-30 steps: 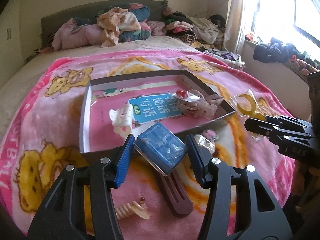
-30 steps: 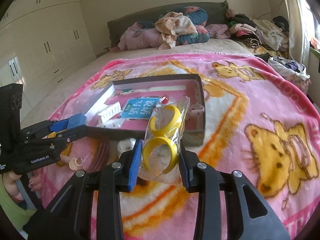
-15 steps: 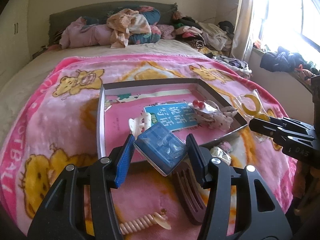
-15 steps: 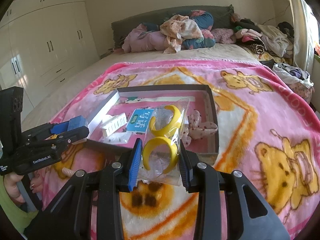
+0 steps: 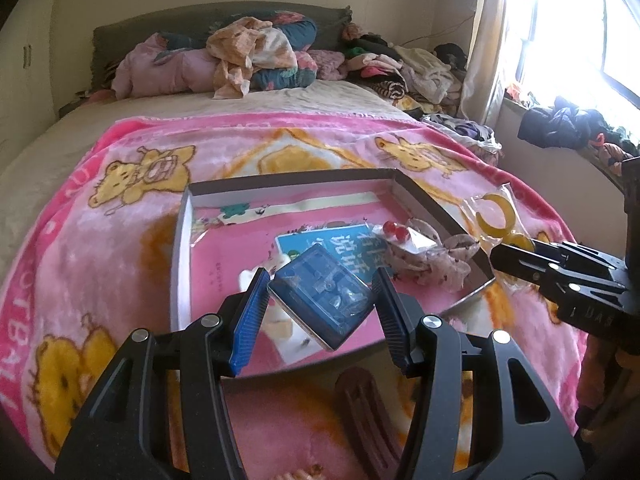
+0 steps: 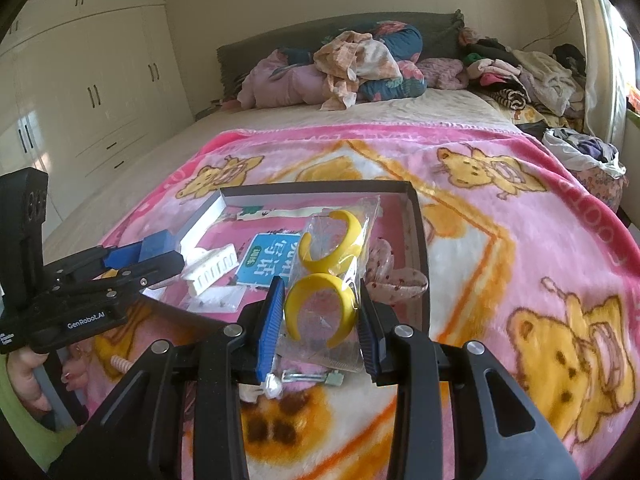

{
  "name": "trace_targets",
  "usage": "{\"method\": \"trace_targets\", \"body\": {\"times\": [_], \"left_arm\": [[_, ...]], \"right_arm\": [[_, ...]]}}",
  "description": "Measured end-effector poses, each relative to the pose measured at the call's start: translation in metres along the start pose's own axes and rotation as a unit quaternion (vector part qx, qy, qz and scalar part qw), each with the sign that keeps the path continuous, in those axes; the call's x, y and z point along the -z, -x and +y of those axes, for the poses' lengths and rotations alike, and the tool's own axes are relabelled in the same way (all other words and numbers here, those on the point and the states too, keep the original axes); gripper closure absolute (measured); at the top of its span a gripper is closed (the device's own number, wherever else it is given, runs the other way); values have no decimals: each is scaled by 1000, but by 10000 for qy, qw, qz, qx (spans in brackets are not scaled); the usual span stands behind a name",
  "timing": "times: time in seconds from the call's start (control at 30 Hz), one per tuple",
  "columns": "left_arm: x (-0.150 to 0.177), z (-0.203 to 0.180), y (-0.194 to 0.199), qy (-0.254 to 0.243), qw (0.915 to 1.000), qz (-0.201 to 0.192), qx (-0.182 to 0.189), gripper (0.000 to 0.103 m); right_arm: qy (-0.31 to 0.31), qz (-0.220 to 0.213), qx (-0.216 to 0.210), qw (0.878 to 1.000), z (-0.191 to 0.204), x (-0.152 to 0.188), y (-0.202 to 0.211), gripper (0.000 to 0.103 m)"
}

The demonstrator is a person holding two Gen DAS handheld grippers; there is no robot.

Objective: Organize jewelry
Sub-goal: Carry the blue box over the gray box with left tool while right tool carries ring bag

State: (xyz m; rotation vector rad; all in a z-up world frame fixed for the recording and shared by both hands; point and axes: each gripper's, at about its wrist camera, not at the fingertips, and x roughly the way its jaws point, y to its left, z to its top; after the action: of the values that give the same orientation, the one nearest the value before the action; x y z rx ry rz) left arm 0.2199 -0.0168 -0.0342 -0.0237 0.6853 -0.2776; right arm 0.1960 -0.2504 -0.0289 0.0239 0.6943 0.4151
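My left gripper (image 5: 320,306) is shut on a small blue plastic box (image 5: 322,300), held tilted over the near part of a shallow open cardboard box (image 5: 182,236) on the pink blanket. My right gripper (image 6: 320,312) is shut on a clear bag of yellow crescent earrings (image 6: 326,276), held just above the cardboard box's (image 6: 418,240) near edge. Inside the box lie a white hair clip (image 6: 210,270), a blue card (image 6: 266,258), a spotted fabric scrunchie (image 6: 390,272) and red beads (image 5: 394,230). The left gripper (image 6: 156,258) shows at the left of the right wrist view.
On the blanket (image 6: 520,220) in front of the box lie a brown hair comb (image 5: 366,412), a beige spiral hair tie (image 6: 120,362) and a small metal clip (image 6: 316,377). Piled clothes (image 6: 352,68) fill the bed's head. Wardrobes (image 6: 92,92) stand left, a window (image 5: 560,32) right.
Both grippers have moved forward over the bed with their loads. The blue box now hangs over the cardboard box's inside, and the earring bag has come to its near edge.
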Motion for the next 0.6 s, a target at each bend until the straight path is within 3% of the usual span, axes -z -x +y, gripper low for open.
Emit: {"method": "trace_targets", "body": {"times": [0.6], "left_arm": [[-14, -23, -49, -210, 9991, 310, 184, 59]], "right_arm": [[-73, 62, 207, 9997, -30, -19, -33, 70]]}}
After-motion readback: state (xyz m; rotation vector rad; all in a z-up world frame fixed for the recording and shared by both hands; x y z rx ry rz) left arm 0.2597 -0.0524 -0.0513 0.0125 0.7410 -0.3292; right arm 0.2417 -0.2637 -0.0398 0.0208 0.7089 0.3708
